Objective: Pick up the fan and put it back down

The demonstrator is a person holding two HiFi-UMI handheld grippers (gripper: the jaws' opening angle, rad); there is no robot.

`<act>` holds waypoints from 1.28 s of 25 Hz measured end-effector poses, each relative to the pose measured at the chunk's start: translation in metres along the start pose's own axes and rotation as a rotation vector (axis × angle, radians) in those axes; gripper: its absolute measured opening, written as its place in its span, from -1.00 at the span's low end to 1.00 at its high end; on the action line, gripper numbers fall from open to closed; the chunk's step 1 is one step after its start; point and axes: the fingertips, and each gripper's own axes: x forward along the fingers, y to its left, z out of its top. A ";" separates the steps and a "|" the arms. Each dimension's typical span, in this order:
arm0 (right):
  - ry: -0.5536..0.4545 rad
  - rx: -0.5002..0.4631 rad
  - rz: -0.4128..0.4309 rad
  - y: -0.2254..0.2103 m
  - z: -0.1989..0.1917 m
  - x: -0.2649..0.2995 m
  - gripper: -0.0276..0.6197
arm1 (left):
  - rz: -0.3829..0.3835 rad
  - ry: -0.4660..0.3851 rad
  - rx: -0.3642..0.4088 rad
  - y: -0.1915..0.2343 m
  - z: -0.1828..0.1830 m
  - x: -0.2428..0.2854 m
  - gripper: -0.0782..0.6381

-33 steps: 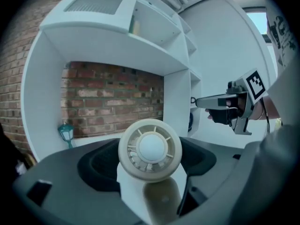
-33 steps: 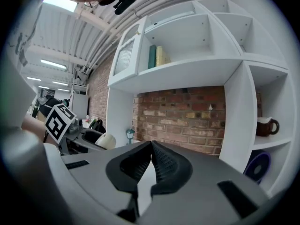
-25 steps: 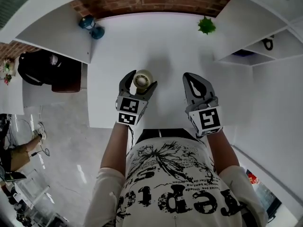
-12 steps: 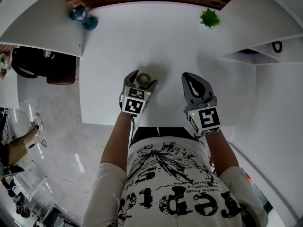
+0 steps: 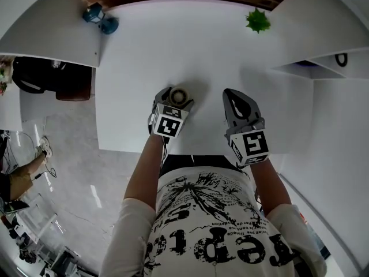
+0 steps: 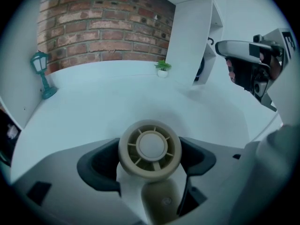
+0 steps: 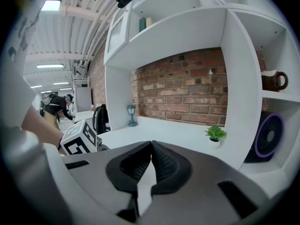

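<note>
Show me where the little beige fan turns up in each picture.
Head view: fan left of centre, in the left tongs.
Left gripper view: fan at bottom centre, between the jaws.
Right gripper view: not in it.
Shared landmark: the small green plant, seen in all three.

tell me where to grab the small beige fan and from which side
Grip the fan by its round head, fingers on the rim's left and right, coming from the near table edge as the left gripper does now. The head is wider than the stem below.
</note>
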 end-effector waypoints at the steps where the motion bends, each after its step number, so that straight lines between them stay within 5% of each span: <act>1: -0.001 -0.002 -0.001 0.001 0.001 0.000 -0.87 | 0.005 0.003 -0.002 0.000 -0.001 0.000 0.26; 12: -0.045 -0.038 -0.024 0.021 0.028 -0.013 -0.87 | 0.011 -0.083 -0.015 0.006 0.019 -0.035 0.27; 21: -0.114 -0.077 -0.054 0.066 0.068 -0.038 -0.87 | -0.016 -0.336 0.054 -0.006 0.075 -0.139 0.25; 25: -0.147 -0.091 -0.075 0.086 0.081 -0.052 -0.87 | 0.039 -0.486 0.070 0.001 0.094 -0.200 -0.35; 32: -0.204 -0.091 -0.126 0.111 0.099 -0.078 -0.87 | 0.036 -0.674 0.093 0.003 0.099 -0.287 -0.71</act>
